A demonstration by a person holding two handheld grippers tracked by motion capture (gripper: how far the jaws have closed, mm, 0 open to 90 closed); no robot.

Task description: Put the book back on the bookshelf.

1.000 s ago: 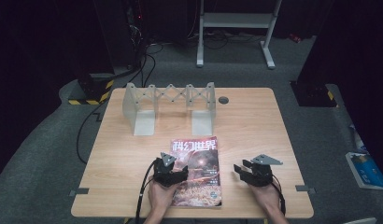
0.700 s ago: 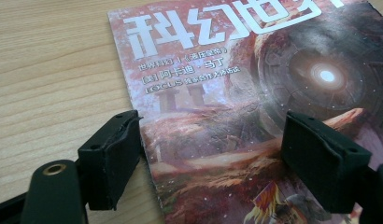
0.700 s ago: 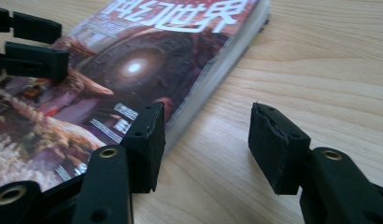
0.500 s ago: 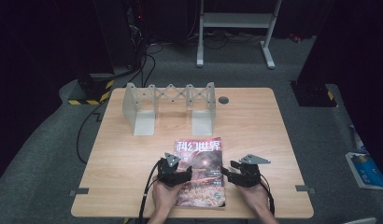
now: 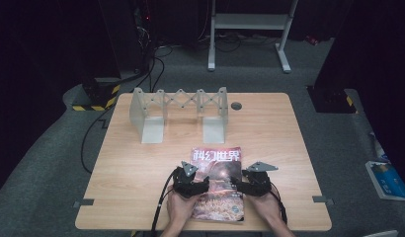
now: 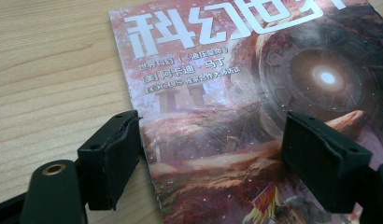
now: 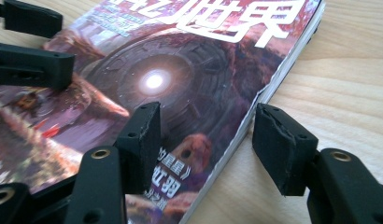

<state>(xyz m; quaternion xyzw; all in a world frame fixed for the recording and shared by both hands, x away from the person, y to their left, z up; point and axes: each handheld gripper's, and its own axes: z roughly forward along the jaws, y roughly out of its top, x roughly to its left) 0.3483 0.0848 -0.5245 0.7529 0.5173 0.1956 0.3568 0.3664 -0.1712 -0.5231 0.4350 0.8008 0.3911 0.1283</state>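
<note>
My left tool [image 6: 213,158] and right tool [image 7: 206,142] both gape open, straddling opposite edges of the magazine [image 5: 218,182] lying flat on the counter [image 5: 141,168]. I should wedge lower jaws beneath the edges before closing evenly.

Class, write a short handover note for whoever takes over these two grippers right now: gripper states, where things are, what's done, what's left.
Left gripper: open, jaws straddling the magazine's left edge, one over the cover, one over the table.
Right gripper: open, jaws just widened, straddling the magazine's right edge, not pressing it.
Magazine: lying flat, closed, cover up, near the table's front edge.
Metal rack: stands untouched at the back.
Done: both grippers lined up on the magazine.
Left: probably close on the edges and lift; nothing is gripped yet.
</note>
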